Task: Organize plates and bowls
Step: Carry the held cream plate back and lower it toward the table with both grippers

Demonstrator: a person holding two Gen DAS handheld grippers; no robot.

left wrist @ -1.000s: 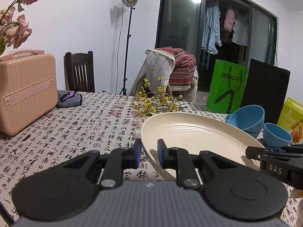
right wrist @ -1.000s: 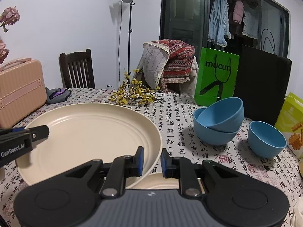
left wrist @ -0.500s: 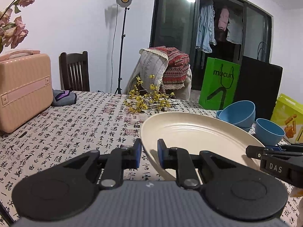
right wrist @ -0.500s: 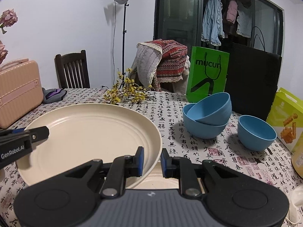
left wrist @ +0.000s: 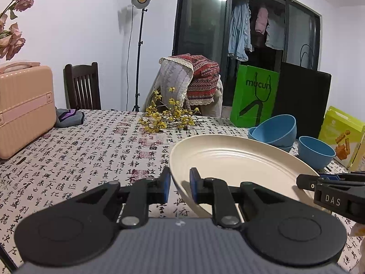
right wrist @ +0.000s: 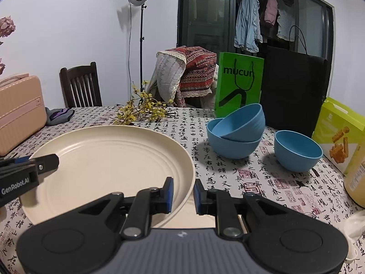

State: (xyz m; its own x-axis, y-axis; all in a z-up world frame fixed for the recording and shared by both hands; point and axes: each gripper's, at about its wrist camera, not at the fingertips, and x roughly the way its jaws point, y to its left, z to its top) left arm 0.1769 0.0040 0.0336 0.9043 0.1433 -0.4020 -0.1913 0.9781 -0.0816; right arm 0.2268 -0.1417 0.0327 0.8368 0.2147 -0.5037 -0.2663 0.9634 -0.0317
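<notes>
black tongs (left wrist: 179, 185) with blue pads (left wrist: 168, 183), silver pivot screws, grey ribbed body.

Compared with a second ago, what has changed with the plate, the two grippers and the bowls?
Little changed. Both cameras drifted slightly: the blue bowls and green bag slid a bit leftward in frame. The cream plate sits between the fingers of the left gripper and right gripper exactly as before; nothing was grasped or released. The tilted upper bowl, single bowl and second plate beneath keep their places.

Table (right wrist: 228, 178) carries blue bowls (right wrist: 296, 150), yellow flowers (right wrist: 141, 111).
</notes>
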